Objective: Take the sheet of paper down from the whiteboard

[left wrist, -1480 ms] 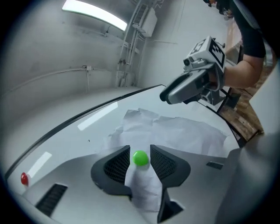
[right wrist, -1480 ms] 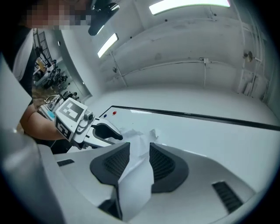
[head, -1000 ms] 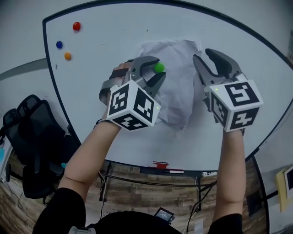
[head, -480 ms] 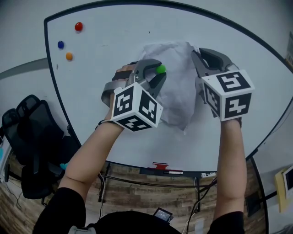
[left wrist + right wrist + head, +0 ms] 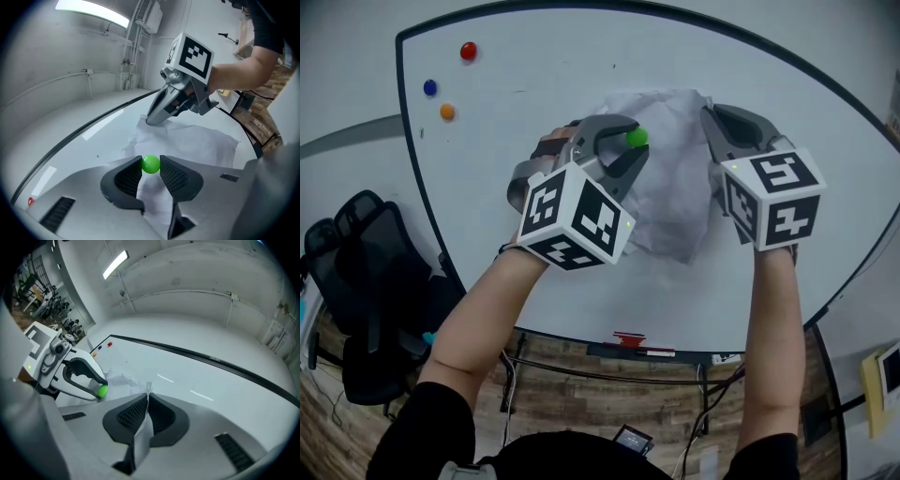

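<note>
A crumpled white sheet of paper (image 5: 670,187) hangs on the whiteboard (image 5: 534,75), pinned near its upper left by a green ball magnet (image 5: 637,138). My left gripper (image 5: 630,141) is shut on that magnet (image 5: 150,164), both ribbed pads touching it, with the paper (image 5: 197,143) beyond. My right gripper (image 5: 710,117) is shut on the sheet's upper right edge. In the right gripper view a strip of paper (image 5: 143,437) stands pinched between the closed jaws (image 5: 147,401). The left gripper's tips (image 5: 96,390) and the magnet (image 5: 101,391) show to the left there.
Red (image 5: 468,51), blue (image 5: 429,87) and orange (image 5: 447,112) magnets sit at the board's upper left. A red item (image 5: 628,339) lies on the tray under the board. A black office chair (image 5: 356,272) stands on the floor at the left.
The right gripper's jaws have closed on the paper's right edge. The left jaws have narrowed onto the green magnet. Both hands stay about where they were.
</note>
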